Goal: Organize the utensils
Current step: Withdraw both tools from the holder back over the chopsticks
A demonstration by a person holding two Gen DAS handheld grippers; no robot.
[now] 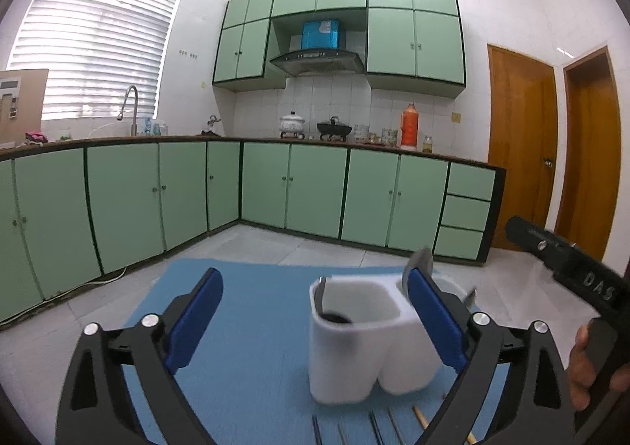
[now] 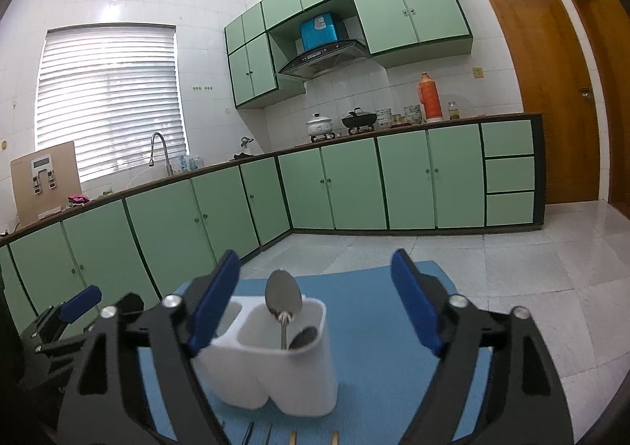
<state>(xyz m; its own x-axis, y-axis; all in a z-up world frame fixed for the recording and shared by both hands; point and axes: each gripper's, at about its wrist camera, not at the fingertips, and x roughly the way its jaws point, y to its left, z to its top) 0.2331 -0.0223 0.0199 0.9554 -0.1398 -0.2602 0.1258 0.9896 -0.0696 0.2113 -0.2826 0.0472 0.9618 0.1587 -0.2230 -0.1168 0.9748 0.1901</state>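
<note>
**Loose utensils lying just nearside of the holder**

Still to sort: several thin utensils (image 1: 378,427) flat on the blue mat (image 1: 252,346), just nearside of the white holder (image 1: 366,342), long axes pointing toward it. Below both grippers; neither clearly nearer. Left gripper (image 1: 315,323) spread wide, holding nothing. Right gripper (image 2: 315,307) likewise spread and empty. In the holder's right compartment, a spoon (image 2: 283,299) standing bowl up; in the left, something dark, unclear.
</note>
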